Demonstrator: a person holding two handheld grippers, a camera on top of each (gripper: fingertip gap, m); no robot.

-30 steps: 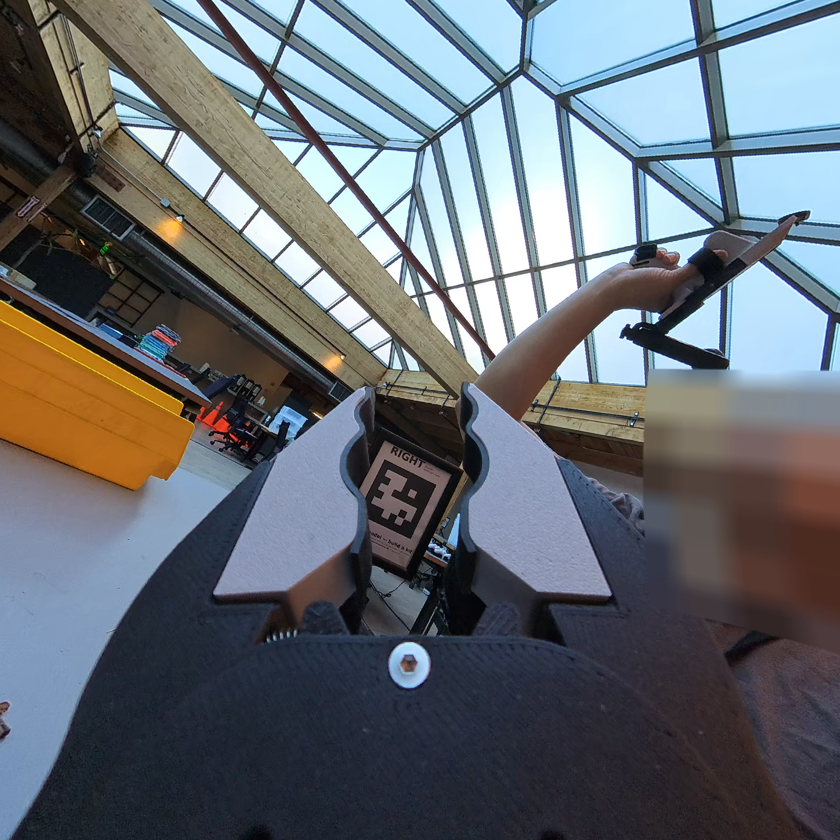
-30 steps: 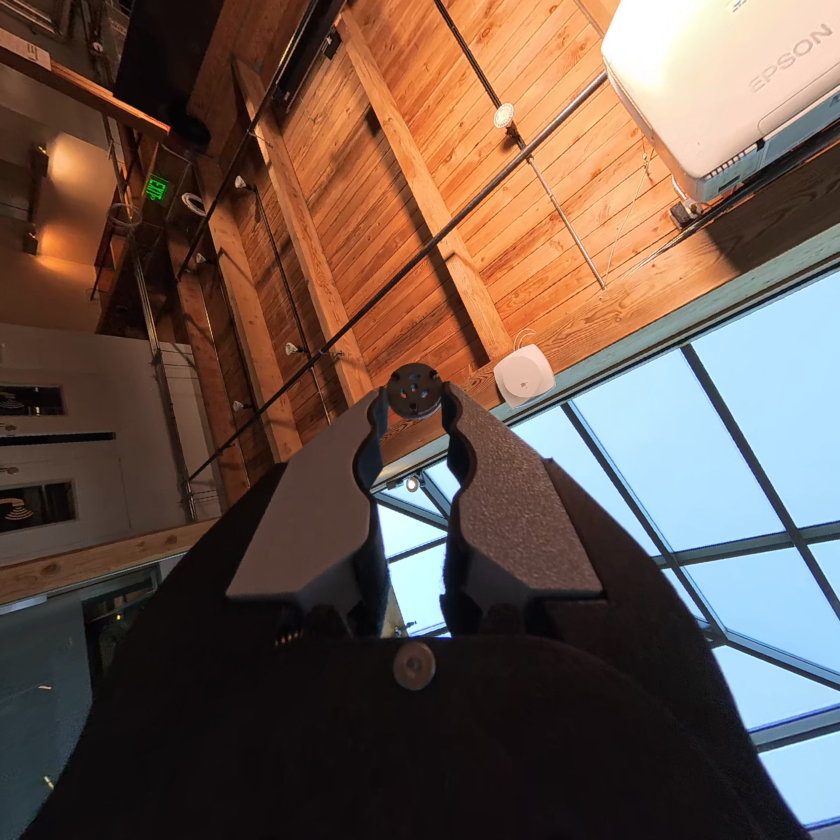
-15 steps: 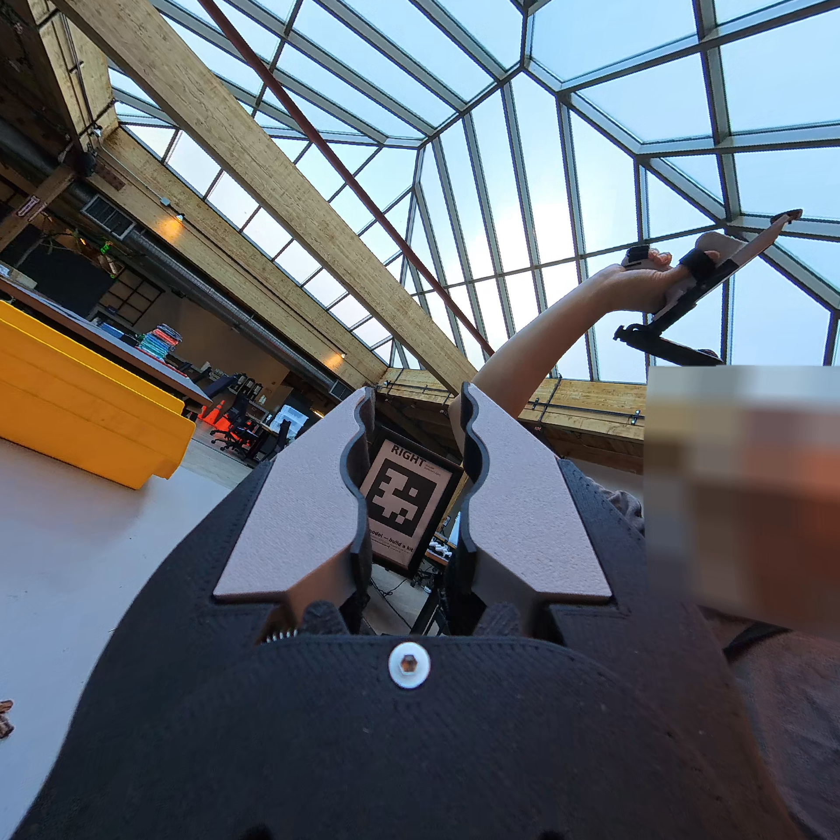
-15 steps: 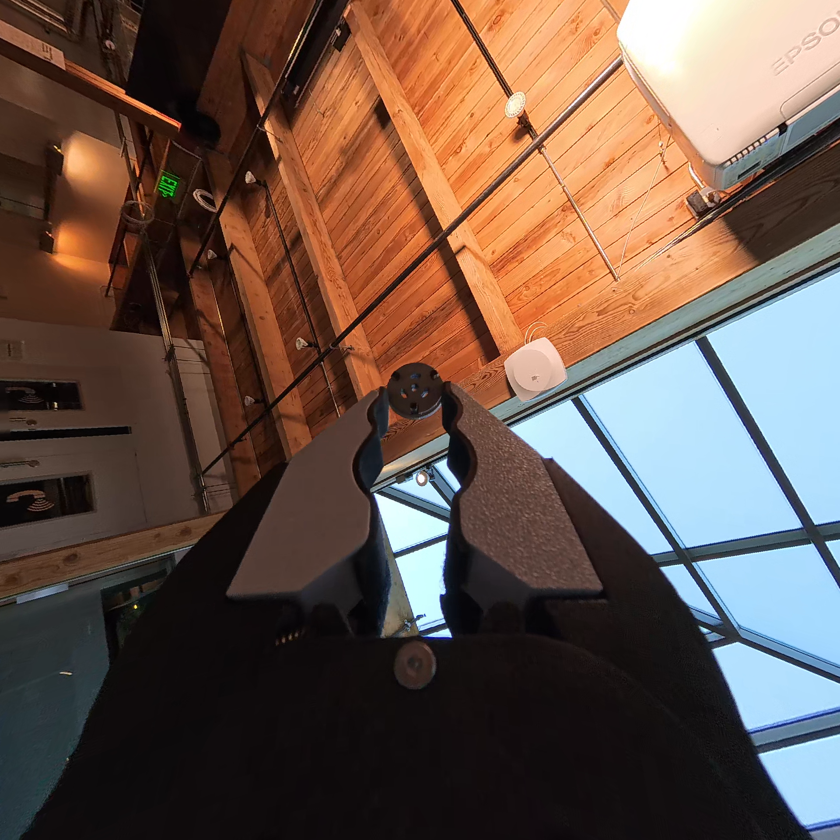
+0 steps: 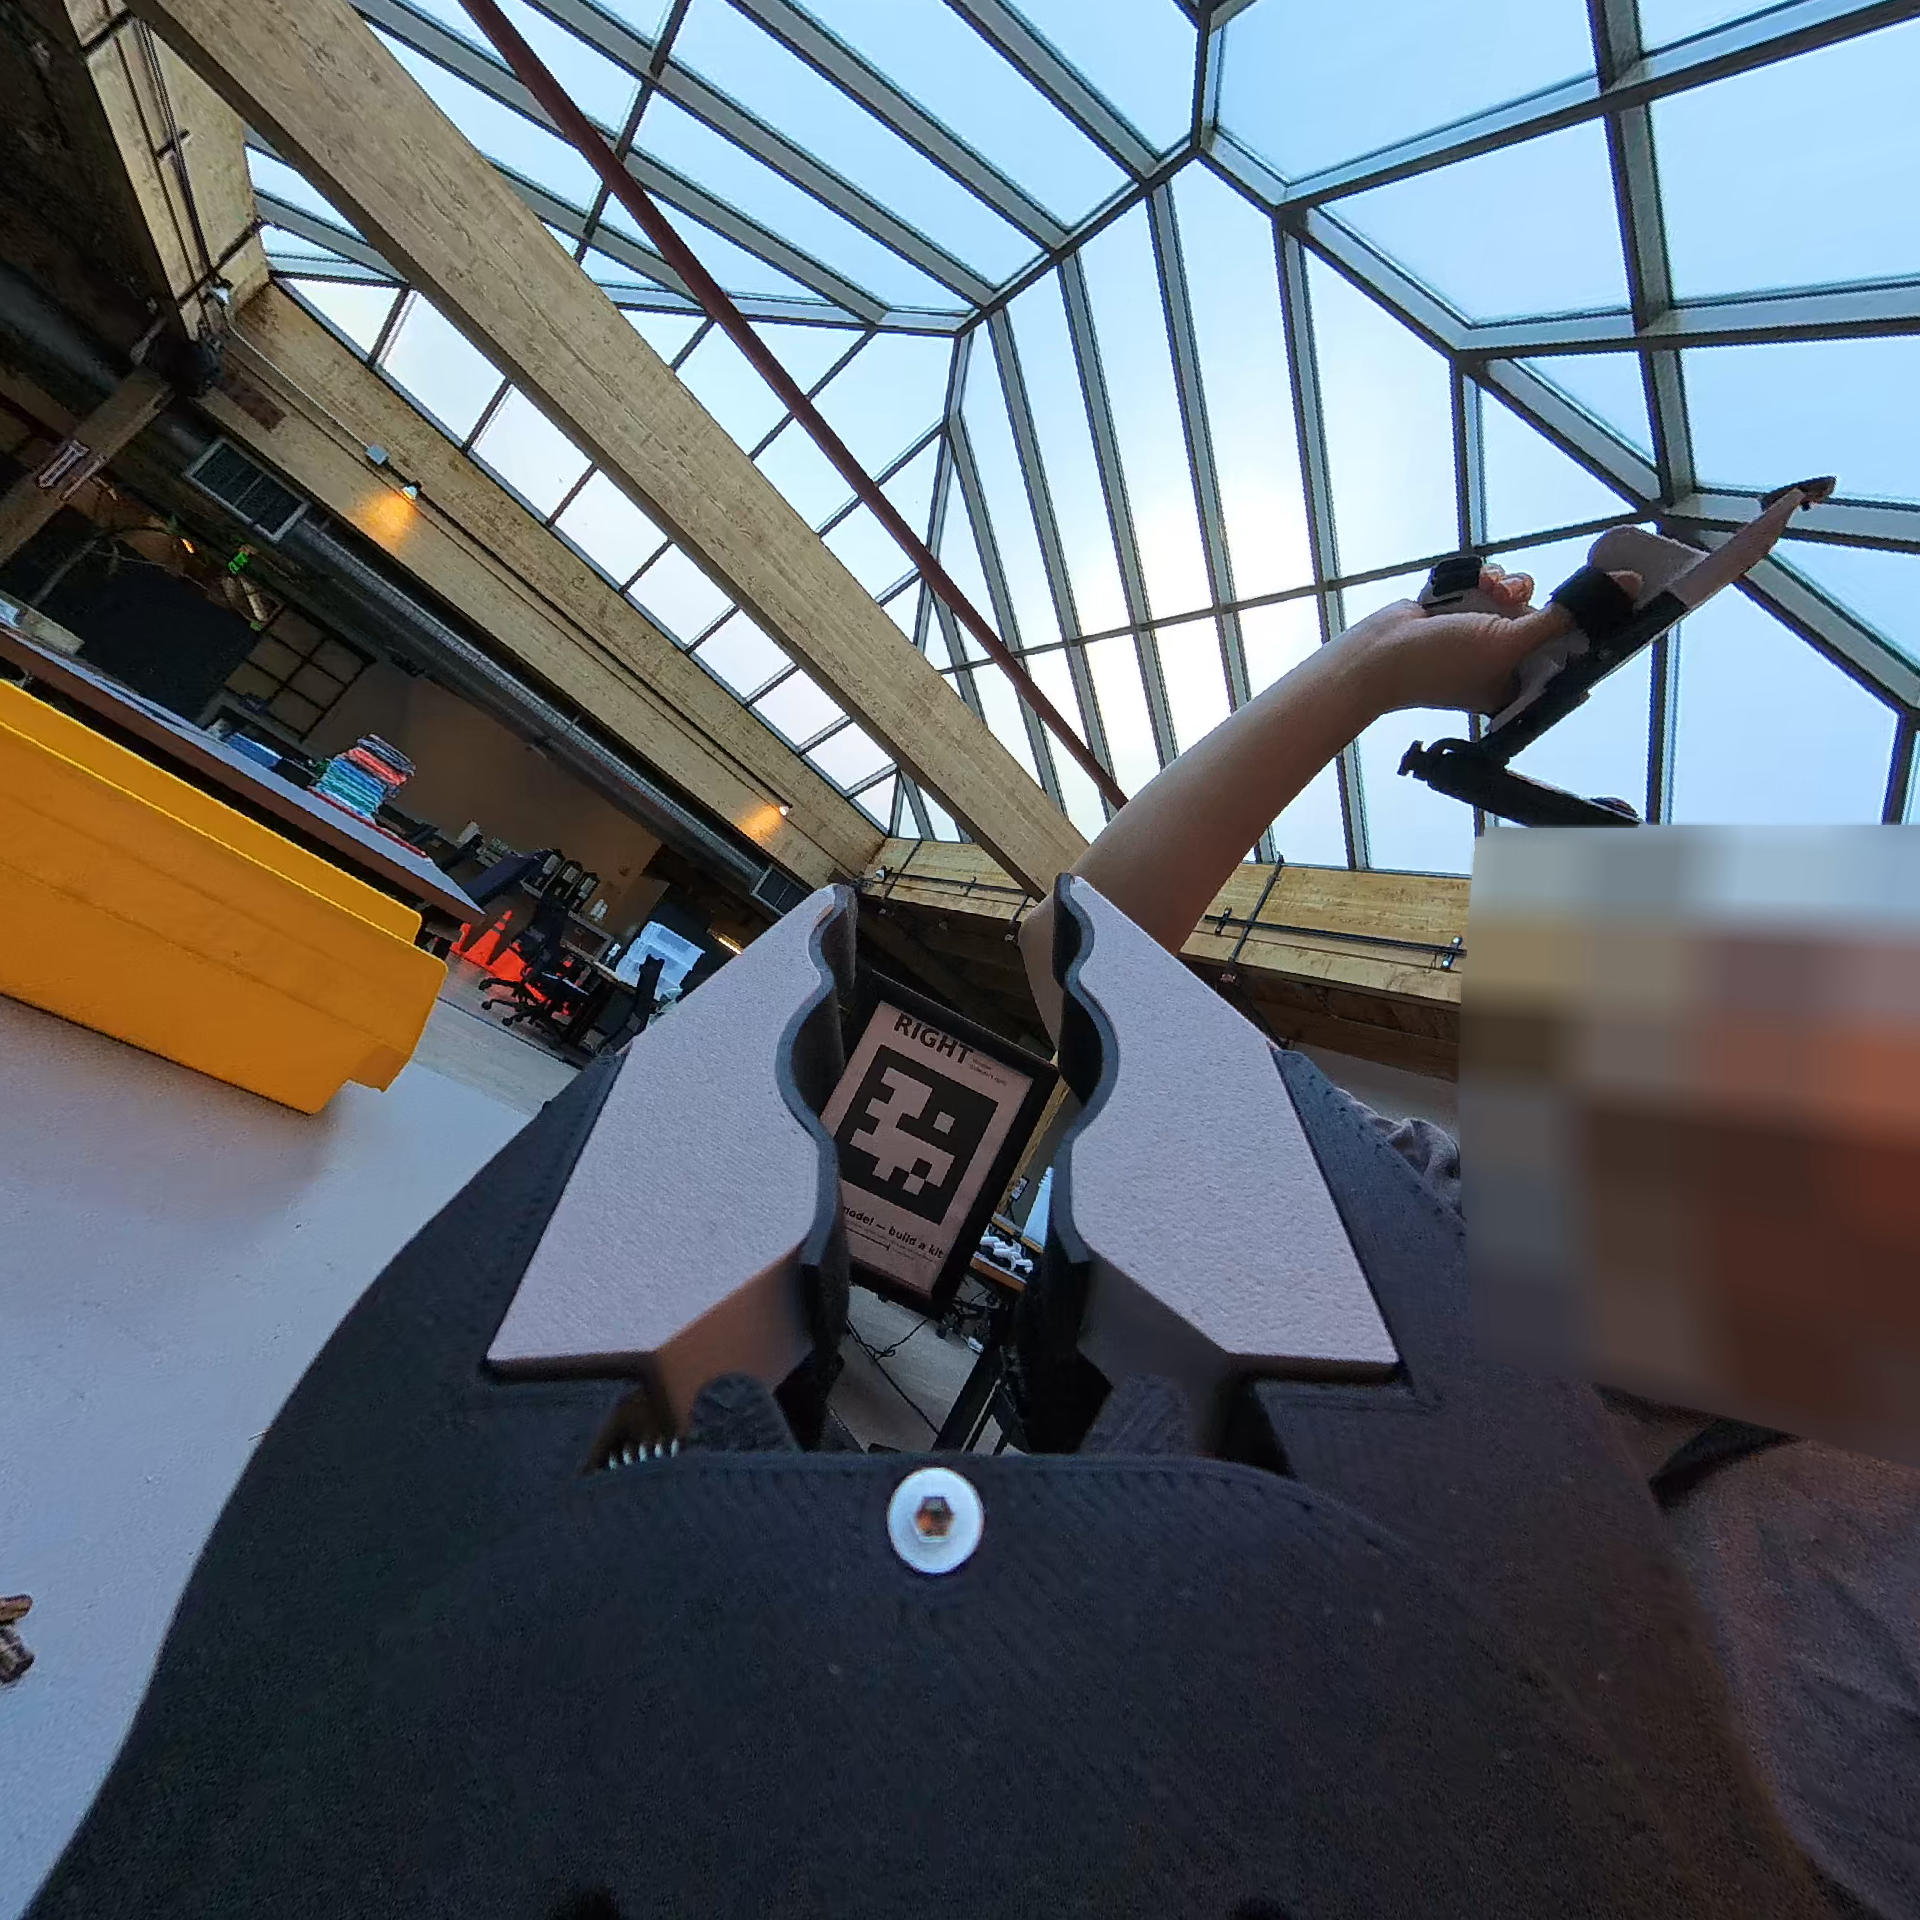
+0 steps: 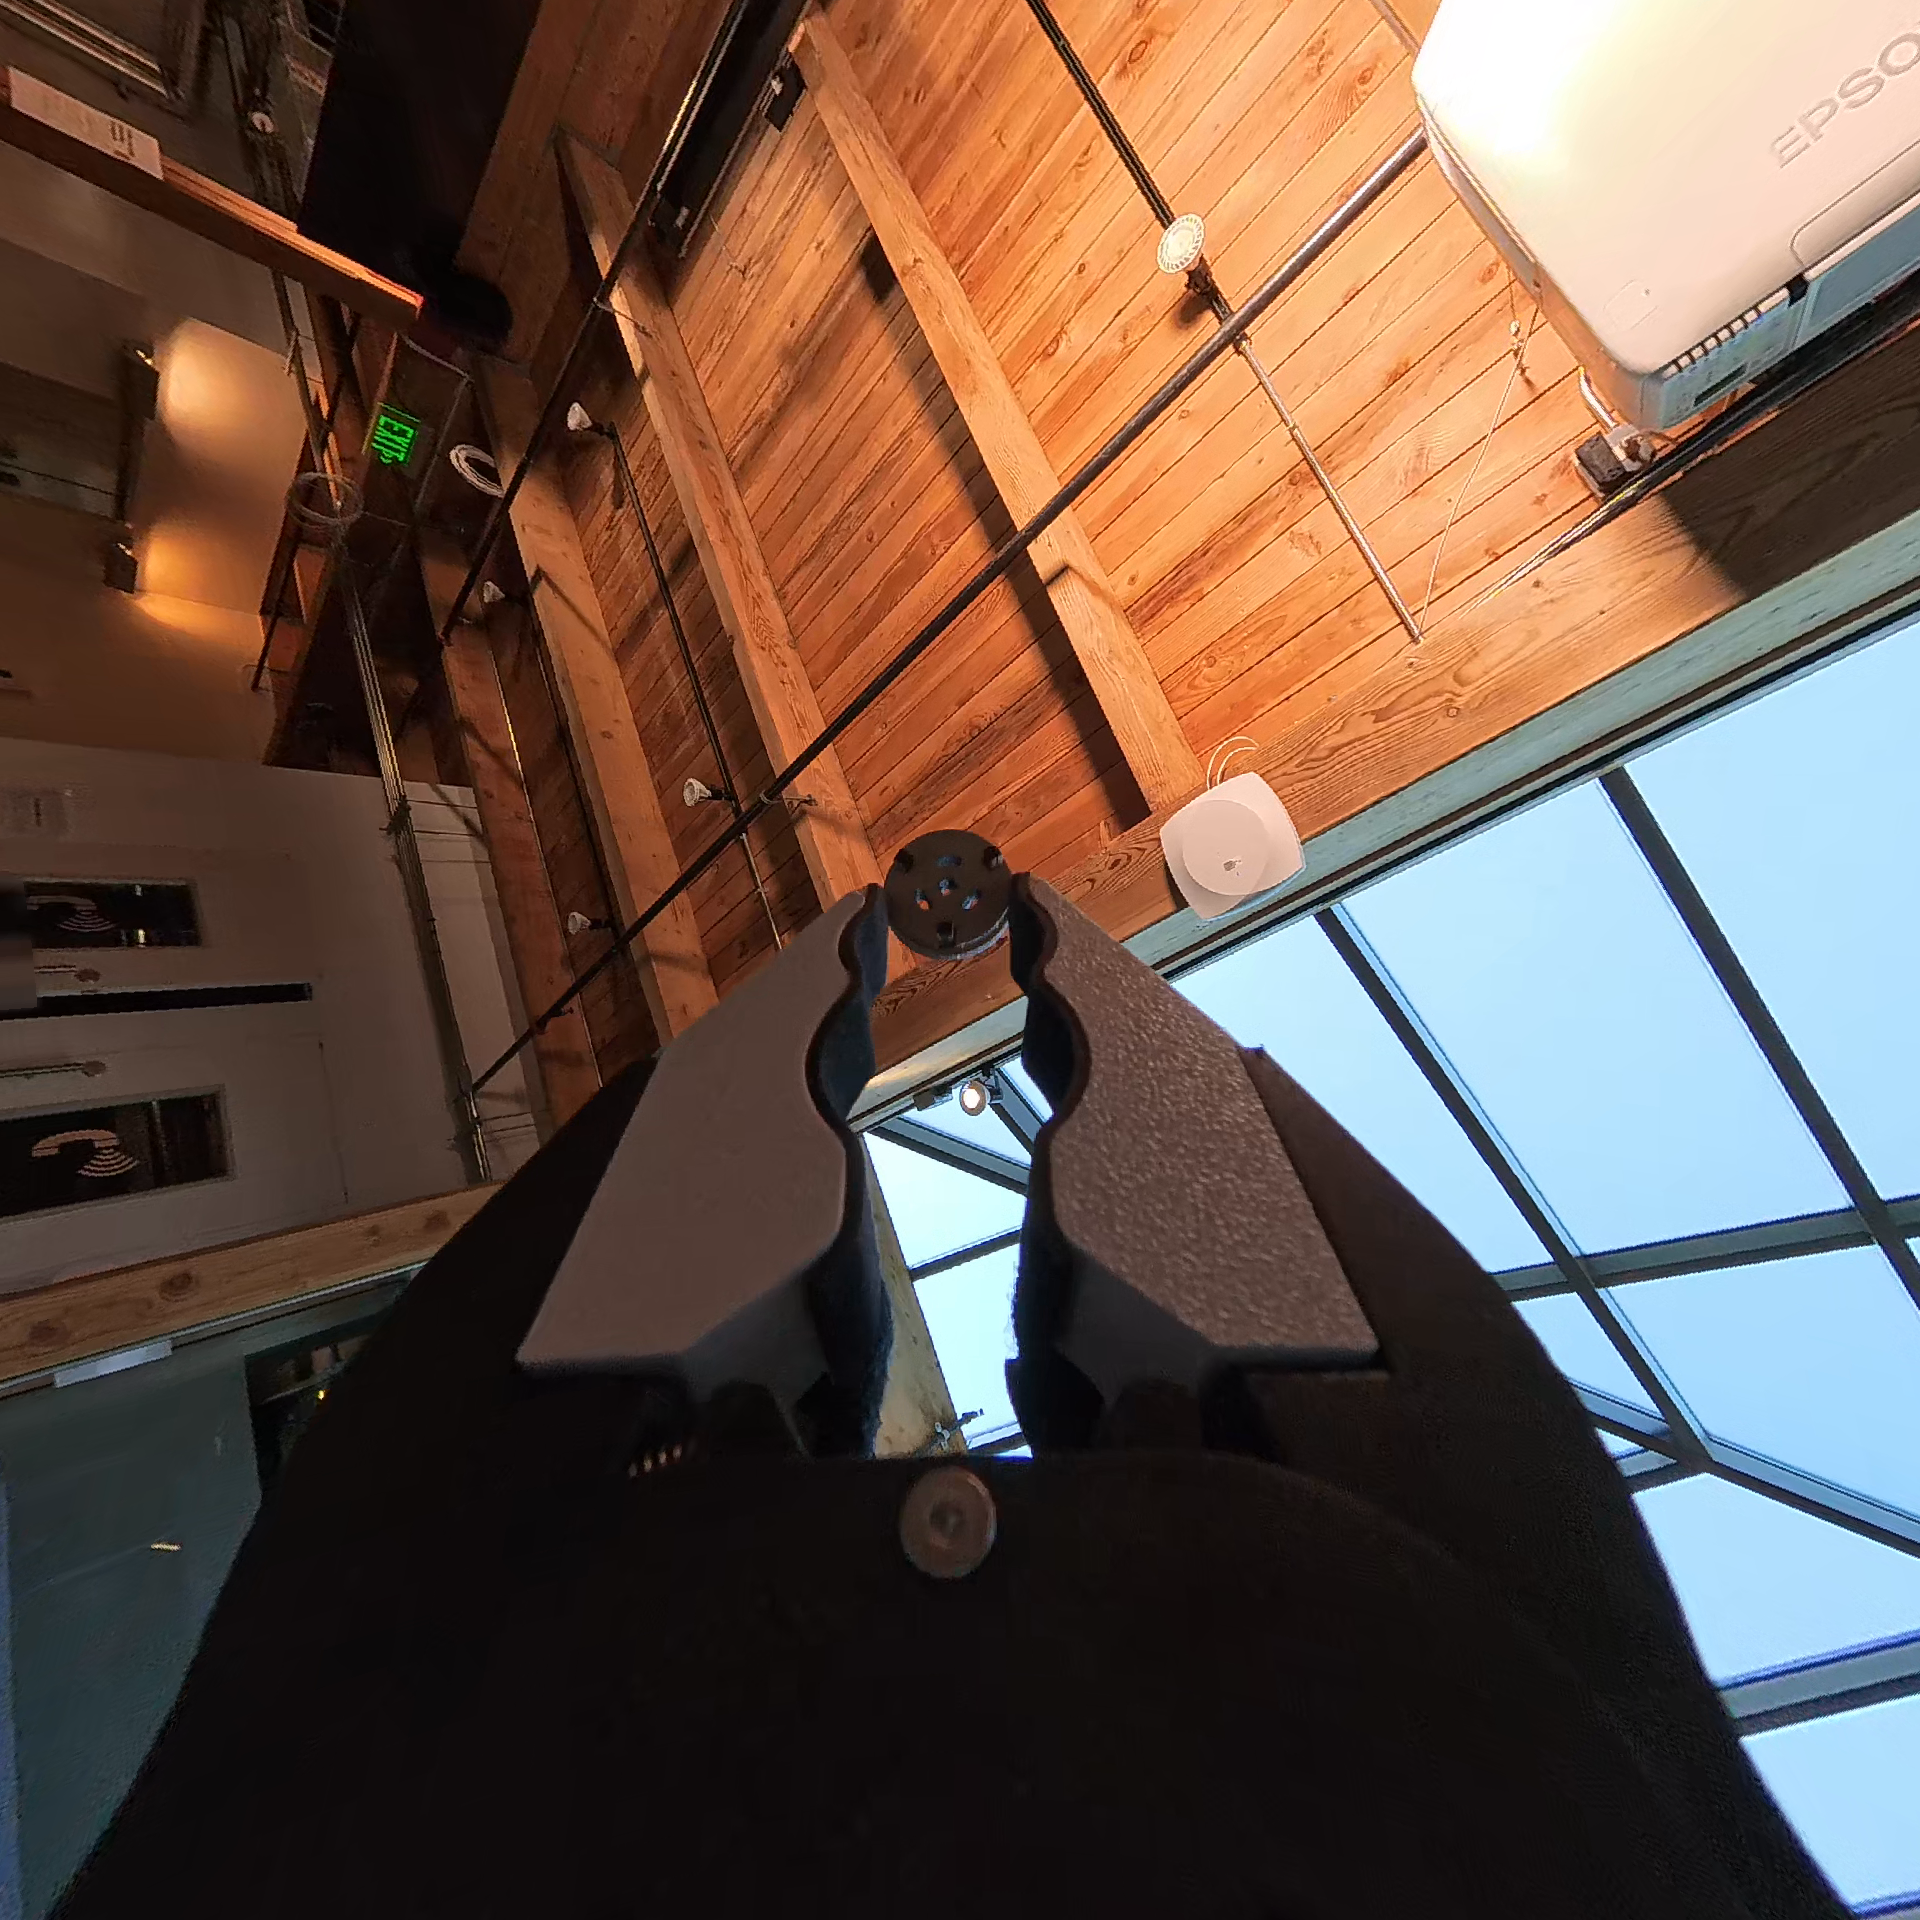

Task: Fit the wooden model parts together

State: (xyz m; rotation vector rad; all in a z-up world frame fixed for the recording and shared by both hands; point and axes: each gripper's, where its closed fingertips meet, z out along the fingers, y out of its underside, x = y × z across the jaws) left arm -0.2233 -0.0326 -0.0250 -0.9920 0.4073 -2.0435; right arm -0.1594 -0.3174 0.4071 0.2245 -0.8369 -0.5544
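My right gripper [image 6: 945,920] is raised high and points at the wooden ceiling. It is shut on a small dark round wheel part [image 6: 943,902] with several holes, pinched at the fingertips. The same gripper shows far off in the left wrist view [image 5: 1621,644], held up by a bare arm [image 5: 1226,810] against the skylight. My left gripper [image 5: 956,904] sits low over the white table [image 5: 156,1299], tilted upward, open and empty. A small wooden piece [image 5: 10,1652] lies at the left edge of the table, mostly cut off.
A framed card with a black-and-white marker [image 5: 930,1138] stands beyond the left fingers. A yellow bin [image 5: 208,914] sits on the table at the left. A white projector [image 6: 1683,177] and a white ceiling box [image 6: 1231,844] hang above the right gripper. Spacing between my two grippers at the tips: around 50 cm.
The raised right gripper has tilted slightly, so the ceiling has slid a little in its view. It still holds the wheel part. The left gripper has not moved.
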